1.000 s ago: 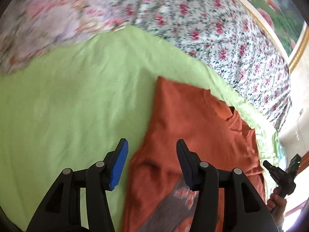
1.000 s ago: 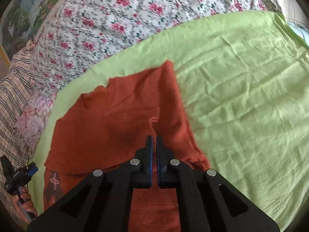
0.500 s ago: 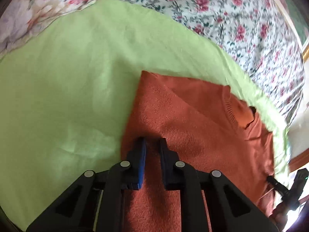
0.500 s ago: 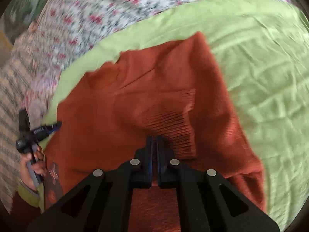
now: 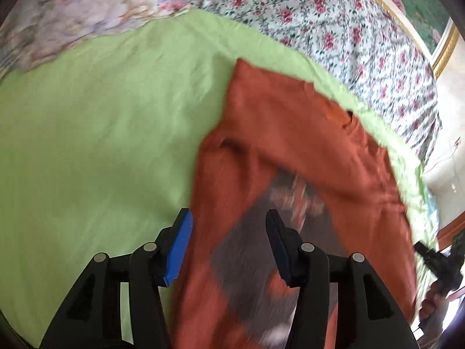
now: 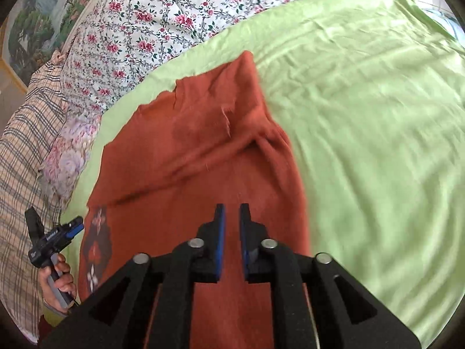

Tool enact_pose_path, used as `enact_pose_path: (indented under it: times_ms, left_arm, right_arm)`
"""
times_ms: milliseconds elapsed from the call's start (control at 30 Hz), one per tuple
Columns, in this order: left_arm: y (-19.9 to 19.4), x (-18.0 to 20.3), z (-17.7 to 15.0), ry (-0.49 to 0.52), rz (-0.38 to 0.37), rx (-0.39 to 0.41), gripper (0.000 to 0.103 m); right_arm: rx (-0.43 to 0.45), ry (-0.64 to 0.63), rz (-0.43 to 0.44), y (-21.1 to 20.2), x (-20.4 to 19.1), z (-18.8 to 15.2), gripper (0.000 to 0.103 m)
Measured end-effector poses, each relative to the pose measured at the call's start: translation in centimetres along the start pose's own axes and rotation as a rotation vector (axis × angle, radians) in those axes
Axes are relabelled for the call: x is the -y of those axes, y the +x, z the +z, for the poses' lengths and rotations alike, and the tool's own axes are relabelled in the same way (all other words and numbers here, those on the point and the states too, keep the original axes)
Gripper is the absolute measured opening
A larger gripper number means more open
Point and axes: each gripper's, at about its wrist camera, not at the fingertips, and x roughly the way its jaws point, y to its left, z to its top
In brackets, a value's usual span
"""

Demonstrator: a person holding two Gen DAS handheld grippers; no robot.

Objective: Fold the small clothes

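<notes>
Two sets of opening, empty fingers over orange sweater on green sheet, floral bedding behind.

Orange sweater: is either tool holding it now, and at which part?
Neither. Both tools, left and right, are opening above the orange sweater, with no cloth pinched between their jaws.

Black angular fingers are showing blue pads and silver pivot screws; a yellow-green cuff is peeking out.
</notes>
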Motion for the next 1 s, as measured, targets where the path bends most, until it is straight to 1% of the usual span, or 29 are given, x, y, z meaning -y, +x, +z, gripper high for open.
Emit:
enact_pose_path:
  times_ms: [67,100,200,267,300,500,567,667,733,767,800,833,867,900,1000]
  left_arm:
    - [-1.4,-0.7,-2.4,-0.006,0.029,-0.003,0.054]
    - [-2.1,-1.1,-3.5,-0.014,0.033,0.000,0.056]
    - [-4.1,-2.2,-6.6,-0.027,0.015,0.008,0.060]
    - [-5.0,-2.1,-8.1,-0.006,0.001,0.007,0.063]
    - [-5.3,-2.1,-8.7,0.007,-0.007,0.004,0.067]
    - [-6.5,-1.1,-11.5,0.105,-0.046,-0.024,0.067]
    - [-6.8,-1.0,-12.2,0.146,-0.057,-0.041,0.067]
    - [-7.4,-1.7,-12.9,0.151,-0.129,-0.081,0.067]
    - [-7.5,-2.5,-13.3,0.122,-0.214,-0.114,0.065]
    - [-7.5,-2.7,-13.4,0.109,-0.237,-0.119,0.065]
    - [-7.5,-2.8,-13.4,0.094,-0.266,-0.124,0.062]
    - [-7.5,-2.9,-13.5,0.081,-0.299,-0.133,0.054]
    - [-7.3,-3.0,-13.5,0.069,-0.340,-0.149,0.048]
    - [-7.1,-2.9,-13.6,0.060,-0.361,-0.161,0.041]
    - [-6.7,-2.8,-13.9,0.061,-0.372,-0.172,0.040]
  right_arm:
    - [0.015,0.004,-0.007,-1.8,0.5,-1.7,0.035]
    - [0.024,0.005,-0.005,-2.7,0.7,-2.4,0.036]
    - [0.029,-0.010,-0.003,-4.6,0.9,-4.4,0.037]
    - [0.018,-0.020,0.019,-5.6,1.0,-5.8,0.037]
    - [0.011,-0.022,0.030,-5.9,1.1,-6.3,0.037]
    - [-0.032,-0.011,0.088,-7.9,2.9,-9.8,0.037]
    - [-0.062,-0.001,0.134,-8.4,3.8,-10.8,0.037]
    - [-0.086,0.006,0.219,-9.0,4.7,-12.3,0.037]
    - [-0.113,-0.002,0.295,-9.1,4.8,-13.1,0.038]
    - [-0.126,-0.005,0.327,-8.9,4.8,-13.3,0.038]
    - [-0.141,-0.007,0.361,-8.5,4.8,-13.5,0.038]
    - [-0.147,-0.009,0.381,-8.2,4.6,-13.6,0.038]
    - [-0.150,-0.013,0.402,-7.8,4.4,-13.6,0.038]
    - [-0.150,-0.016,0.430,-7.3,4.1,-13.5,0.038]
    - [-0.155,-0.028,0.476,-6.5,3.2,-13.6,0.038]
